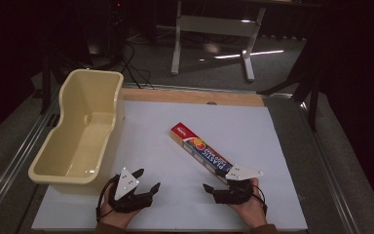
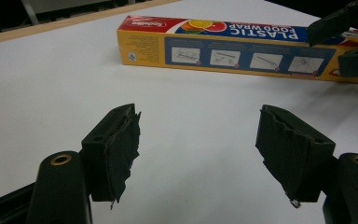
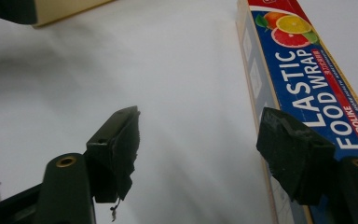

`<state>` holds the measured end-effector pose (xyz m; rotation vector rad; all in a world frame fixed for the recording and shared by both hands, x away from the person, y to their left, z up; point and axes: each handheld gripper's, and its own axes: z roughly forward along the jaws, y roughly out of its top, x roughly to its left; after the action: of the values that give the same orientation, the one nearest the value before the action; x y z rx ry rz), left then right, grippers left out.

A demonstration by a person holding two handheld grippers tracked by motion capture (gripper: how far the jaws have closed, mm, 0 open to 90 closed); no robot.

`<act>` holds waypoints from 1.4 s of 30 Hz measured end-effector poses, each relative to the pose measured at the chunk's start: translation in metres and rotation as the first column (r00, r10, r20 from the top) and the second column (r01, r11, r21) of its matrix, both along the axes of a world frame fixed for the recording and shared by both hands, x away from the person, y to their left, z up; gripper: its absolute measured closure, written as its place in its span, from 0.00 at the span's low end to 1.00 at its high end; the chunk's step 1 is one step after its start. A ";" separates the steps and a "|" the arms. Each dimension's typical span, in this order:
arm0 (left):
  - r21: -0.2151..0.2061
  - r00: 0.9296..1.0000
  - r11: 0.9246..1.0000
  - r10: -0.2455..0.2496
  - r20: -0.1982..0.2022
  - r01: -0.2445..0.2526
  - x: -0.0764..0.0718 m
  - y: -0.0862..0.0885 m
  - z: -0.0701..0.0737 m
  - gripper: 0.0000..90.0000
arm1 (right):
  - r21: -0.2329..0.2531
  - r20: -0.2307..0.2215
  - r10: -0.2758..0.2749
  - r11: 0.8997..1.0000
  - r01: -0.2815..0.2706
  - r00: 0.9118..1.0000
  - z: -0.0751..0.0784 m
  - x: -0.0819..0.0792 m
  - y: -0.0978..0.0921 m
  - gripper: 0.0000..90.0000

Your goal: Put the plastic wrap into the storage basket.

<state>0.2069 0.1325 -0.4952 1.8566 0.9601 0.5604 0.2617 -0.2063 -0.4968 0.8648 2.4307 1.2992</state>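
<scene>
A long box of plastic food wrap (image 1: 202, 149), blue, yellow and red, lies diagonally on the white table sheet (image 1: 151, 131). My right gripper (image 1: 217, 185) is open at the box's near end; in the right gripper view one jaw hangs over the box (image 3: 307, 70) and the other over bare sheet. My left gripper (image 1: 146, 179) is open near the front edge, to the left of the box, with nothing between its jaws. The box (image 2: 233, 46) lies ahead of it in the left gripper view, where the right gripper's fingers (image 2: 340, 28) show at its end.
A cream plastic tub (image 1: 80, 131) stands empty along the left side of the sheet, close beside my left hand. A wooden strip (image 1: 195, 96) runs along the far table edge. Desk legs (image 1: 177, 39) stand on the dark floor beyond.
</scene>
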 end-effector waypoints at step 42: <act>-0.003 1.000 1.000 0.005 -0.004 -0.005 0.001 0.001 -0.001 0.33 | -0.499 -0.240 -0.026 0.861 -0.101 0.971 0.014 0.133 0.056 0.31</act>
<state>0.2079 0.1333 -0.4958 1.8537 0.9678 0.5580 0.3946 -0.1500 -0.4827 0.8569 2.7867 0.5186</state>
